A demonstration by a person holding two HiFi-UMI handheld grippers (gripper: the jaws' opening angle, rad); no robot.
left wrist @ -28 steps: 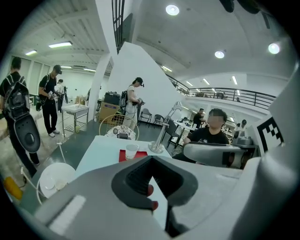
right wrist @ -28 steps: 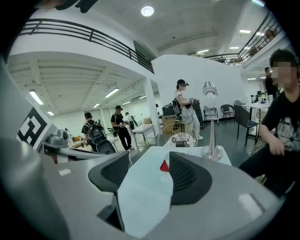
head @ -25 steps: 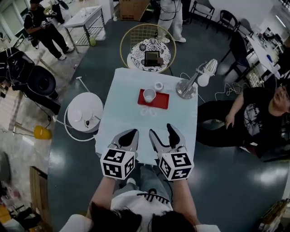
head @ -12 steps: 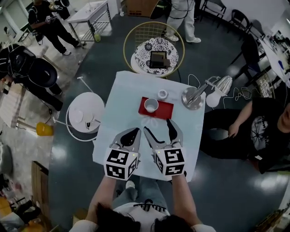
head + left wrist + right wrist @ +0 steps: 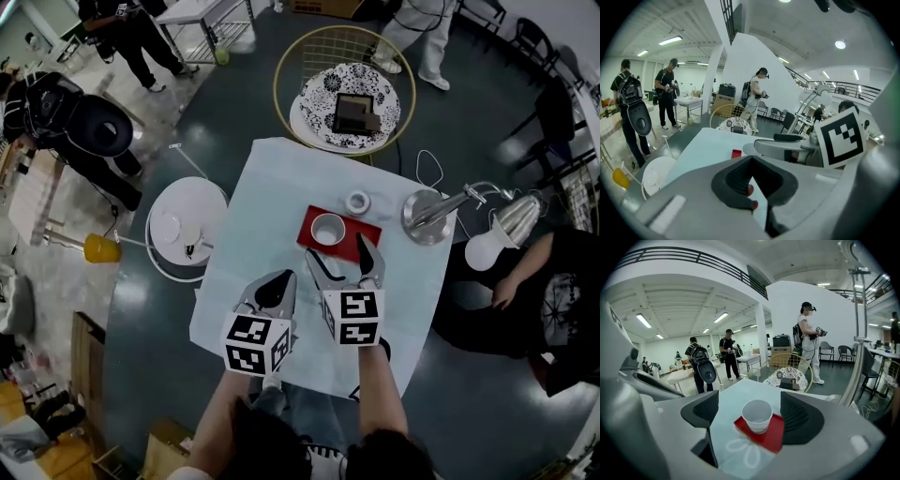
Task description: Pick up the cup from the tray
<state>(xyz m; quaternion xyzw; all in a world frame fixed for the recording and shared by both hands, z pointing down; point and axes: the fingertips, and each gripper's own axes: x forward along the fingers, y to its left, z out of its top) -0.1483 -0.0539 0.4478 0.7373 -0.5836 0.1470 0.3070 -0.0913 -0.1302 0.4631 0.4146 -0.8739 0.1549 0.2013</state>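
The cup (image 5: 328, 228) stands upright on the left part of the red tray (image 5: 363, 242), which lies toward the far side of the pale desk (image 5: 267, 202). In the right gripper view it shows as a white paper cup (image 5: 757, 416), mouth up and apparently empty, with the tray (image 5: 772, 436) flat under it.

The right gripper (image 5: 336, 249) has its 2 jaws spread wide and aims straight at the cup from the near side. The cup sits centred in the gap between the pads (image 5: 701, 412), but I judge it just ahead of the tips and untouched. The left gripper (image 5: 278, 281) hovers lower left over the desk, near the person, with its jaws pressed together at the tips and nothing between them.

The cup looks very light, with a thin wall that would buckle under a hard squeeze. The rolled rim is the stiffest part. A sensible hold is across the 2 sides at mid-height or just under the rim, closing gently. Being so light, it could tip or skid on the smooth tray if 1 pad touches first.
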